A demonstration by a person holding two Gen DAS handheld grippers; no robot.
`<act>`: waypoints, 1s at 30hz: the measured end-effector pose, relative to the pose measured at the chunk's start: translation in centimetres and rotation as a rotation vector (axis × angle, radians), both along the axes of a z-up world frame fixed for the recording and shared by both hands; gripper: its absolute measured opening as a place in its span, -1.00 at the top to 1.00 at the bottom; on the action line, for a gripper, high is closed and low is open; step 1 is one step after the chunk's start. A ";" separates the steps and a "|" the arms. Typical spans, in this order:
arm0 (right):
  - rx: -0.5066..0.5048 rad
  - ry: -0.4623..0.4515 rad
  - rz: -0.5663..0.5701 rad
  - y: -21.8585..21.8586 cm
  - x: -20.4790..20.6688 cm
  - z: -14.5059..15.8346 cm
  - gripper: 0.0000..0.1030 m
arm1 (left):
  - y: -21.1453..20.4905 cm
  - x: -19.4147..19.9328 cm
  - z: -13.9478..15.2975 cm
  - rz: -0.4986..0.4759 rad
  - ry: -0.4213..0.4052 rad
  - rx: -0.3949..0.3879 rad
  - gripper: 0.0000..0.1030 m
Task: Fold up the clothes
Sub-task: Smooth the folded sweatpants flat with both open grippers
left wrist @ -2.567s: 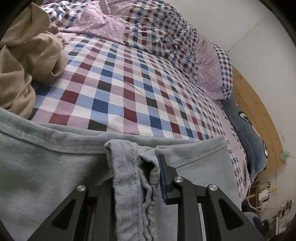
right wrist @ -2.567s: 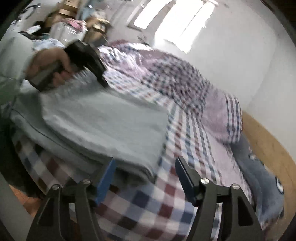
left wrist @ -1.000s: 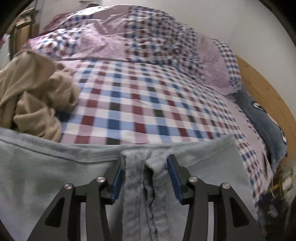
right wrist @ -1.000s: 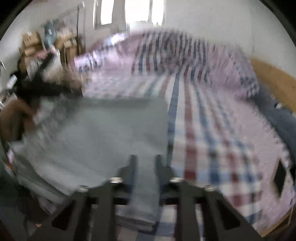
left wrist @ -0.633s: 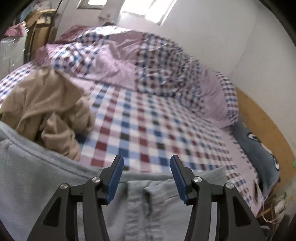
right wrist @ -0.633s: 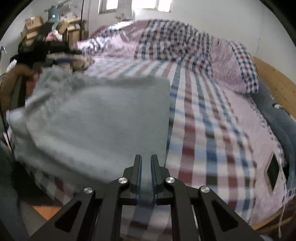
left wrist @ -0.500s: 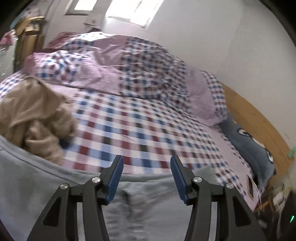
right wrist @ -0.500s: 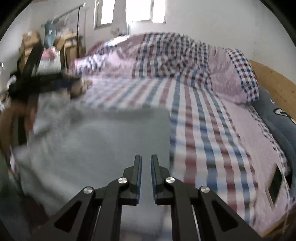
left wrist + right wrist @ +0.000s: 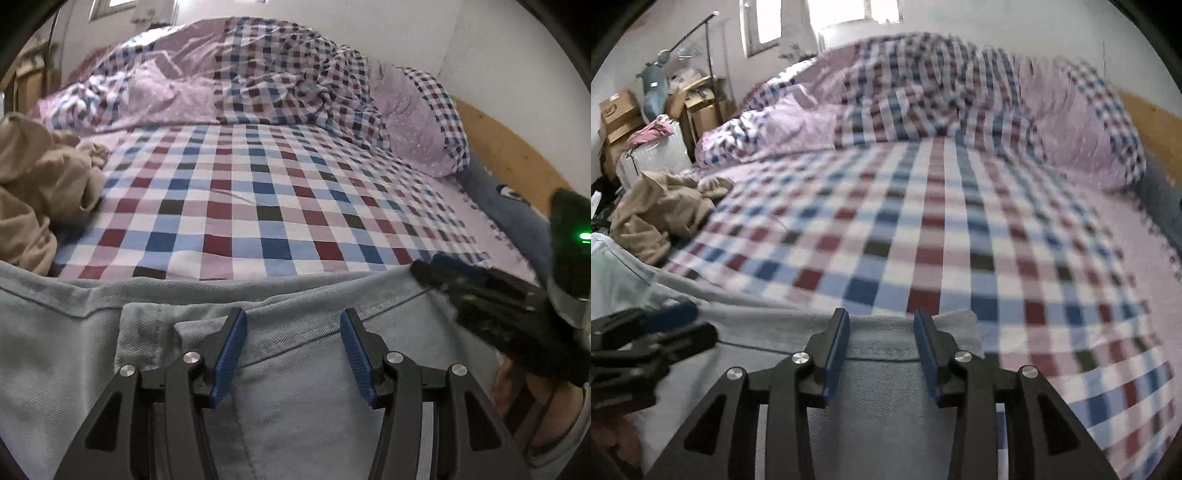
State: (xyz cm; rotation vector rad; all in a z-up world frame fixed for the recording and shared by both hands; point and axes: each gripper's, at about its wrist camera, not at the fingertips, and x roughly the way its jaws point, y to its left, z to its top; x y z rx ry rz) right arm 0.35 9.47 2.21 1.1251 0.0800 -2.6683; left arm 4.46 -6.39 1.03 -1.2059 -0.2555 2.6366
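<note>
The grey-green garment (image 9: 295, 369) lies flat at the near edge of the bed (image 9: 258, 206), doubled over with its hem line running straight across, so at least one fold looks done. Further folds and smoothing may remain, and the crumpled tan garment (image 9: 40, 192), just beyond the grey-green garment's left end, looks untouched.

The left claw (image 9: 290, 347) hovers over the grey-green garment with fingers spread apart, gripping nothing. The right claw (image 9: 881, 354) is likewise parted above the garment's right corner.

The left view shows a small folded flap beside its fingers and the right claw's body. The right view alone shows cardboard boxes (image 9: 620, 114) past the bed.
</note>
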 end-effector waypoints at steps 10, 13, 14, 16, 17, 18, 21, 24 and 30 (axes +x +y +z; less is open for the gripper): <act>0.034 0.016 -0.015 -0.3 1.2 0.3 0.13 | 2.3 0.4 -0.6 -0.044 0.044 -0.102 -0.57; 0.010 0.035 -0.025 -0.1 3.7 1.0 0.02 | 2.3 0.8 -0.4 -0.042 0.052 -0.103 -0.59; -0.003 0.046 -0.025 0.0 4.6 1.1 -0.12 | 2.1 0.7 -0.5 -0.045 0.049 -0.088 -0.59; 0.006 0.047 -0.009 -0.2 5.2 0.0 -0.33 | 1.7 0.7 -0.5 -0.052 0.048 -0.058 -0.61; 0.010 0.041 -0.008 -0.3 5.1 -0.1 -0.36 | 1.7 0.7 -0.4 -0.053 0.048 -0.054 -0.62; 0.014 0.035 -0.007 -0.4 4.9 -0.2 -0.37 | 1.6 0.7 -0.4 -0.054 0.049 -0.054 -0.62; 0.006 0.036 0.001 -0.4 5.0 -0.1 -0.43 | 1.7 0.9 0.0 -0.049 0.050 -0.055 -0.62; -0.027 0.044 -0.004 0.1 5.5 0.3 -0.47 | 1.2 1.9 1.0 -0.047 0.063 -0.032 -0.61; -0.068 0.060 -0.028 0.9 9.9 2.1 -0.48 | -1.9 4.8 3.8 -0.013 0.131 0.036 -0.61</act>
